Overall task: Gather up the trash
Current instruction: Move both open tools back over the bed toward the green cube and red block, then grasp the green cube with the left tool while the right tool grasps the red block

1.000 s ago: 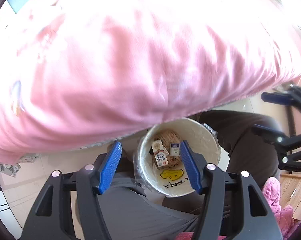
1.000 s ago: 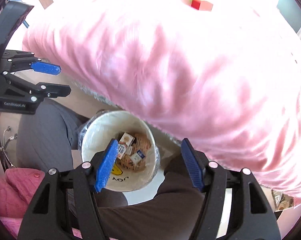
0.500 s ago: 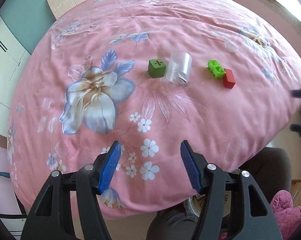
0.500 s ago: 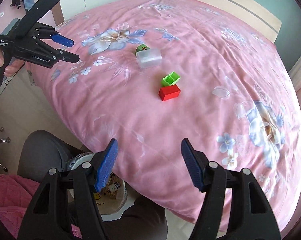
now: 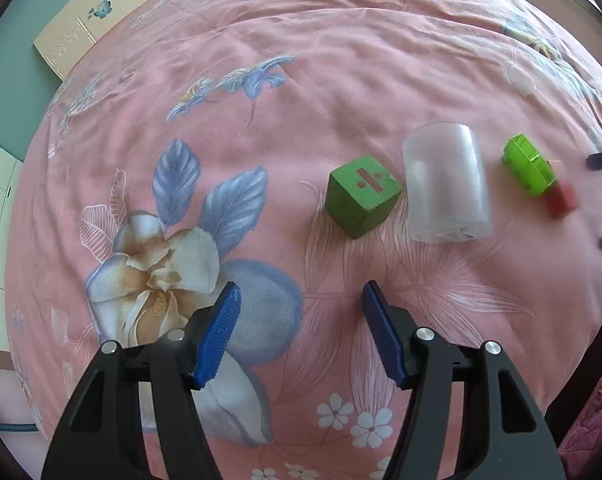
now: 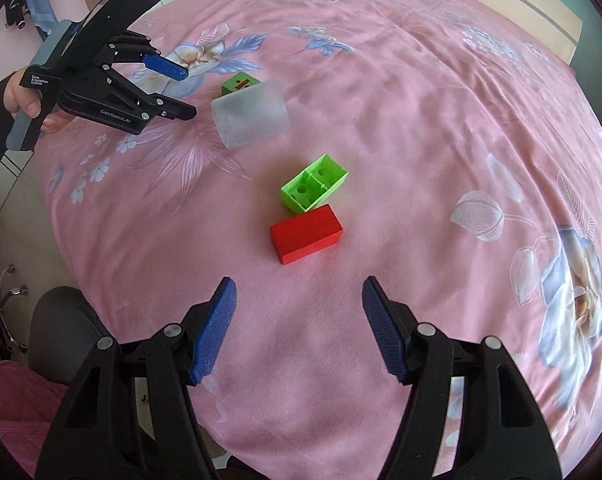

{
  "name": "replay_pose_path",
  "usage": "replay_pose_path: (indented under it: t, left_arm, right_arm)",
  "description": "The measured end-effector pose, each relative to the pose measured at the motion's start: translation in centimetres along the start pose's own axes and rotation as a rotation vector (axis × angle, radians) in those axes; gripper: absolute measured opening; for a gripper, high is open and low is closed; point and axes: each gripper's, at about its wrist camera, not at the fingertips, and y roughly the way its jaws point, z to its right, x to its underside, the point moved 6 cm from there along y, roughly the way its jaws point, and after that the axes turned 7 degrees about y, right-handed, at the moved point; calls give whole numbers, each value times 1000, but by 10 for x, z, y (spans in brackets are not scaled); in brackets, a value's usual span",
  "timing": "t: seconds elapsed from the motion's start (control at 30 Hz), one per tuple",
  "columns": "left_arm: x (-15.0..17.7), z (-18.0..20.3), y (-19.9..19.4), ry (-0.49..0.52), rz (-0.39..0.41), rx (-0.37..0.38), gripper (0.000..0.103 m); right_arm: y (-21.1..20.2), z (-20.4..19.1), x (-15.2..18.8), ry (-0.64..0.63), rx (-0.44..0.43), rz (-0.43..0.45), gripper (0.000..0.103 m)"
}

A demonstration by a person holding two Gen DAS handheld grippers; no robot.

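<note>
Four items lie on the pink floral bedspread (image 5: 341,60). A green cube (image 5: 361,196) with a red divide sign lies next to a clear plastic cup (image 5: 447,188) on its side. Right of them lie a hollow bright green brick (image 5: 529,170) and a red block (image 5: 561,200). My left gripper (image 5: 299,328) is open and empty, short of the cube. In the right wrist view the cup (image 6: 251,114), cube (image 6: 241,82), green brick (image 6: 315,188) and red block (image 6: 307,234) show. My right gripper (image 6: 297,324) is open and empty, just short of the red block. The left gripper (image 6: 177,92) hovers left of the cup.
A cream headboard (image 5: 77,36) and teal wall stand beyond the bed. The bed's near edge drops off at the lower left of the right wrist view, where my dark trousers (image 6: 61,324) and a chair base (image 6: 5,300) show. The trash bin is out of view.
Both grippers rose from over the trash bin below the bed edge and moved forward over the bed. The items now appear closer. Both stay open.
</note>
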Motion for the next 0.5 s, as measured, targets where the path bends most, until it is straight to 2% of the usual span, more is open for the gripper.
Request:
replay_pose_path:
  t: [0.17, 0.4, 0.5]
  left_arm:
    - [-23, -3, 14, 37, 64, 61, 66]
    - [-40, 13, 18, 115, 129, 146, 66]
    - [-48, 17, 23, 120, 138, 165, 65]
  right_arm:
    - [23, 4, -14, -46, -3, -13, 66]
    - [37, 4, -29, -79, -62, 2, 66]
    - [40, 5, -33, -77, -93, 13, 66]
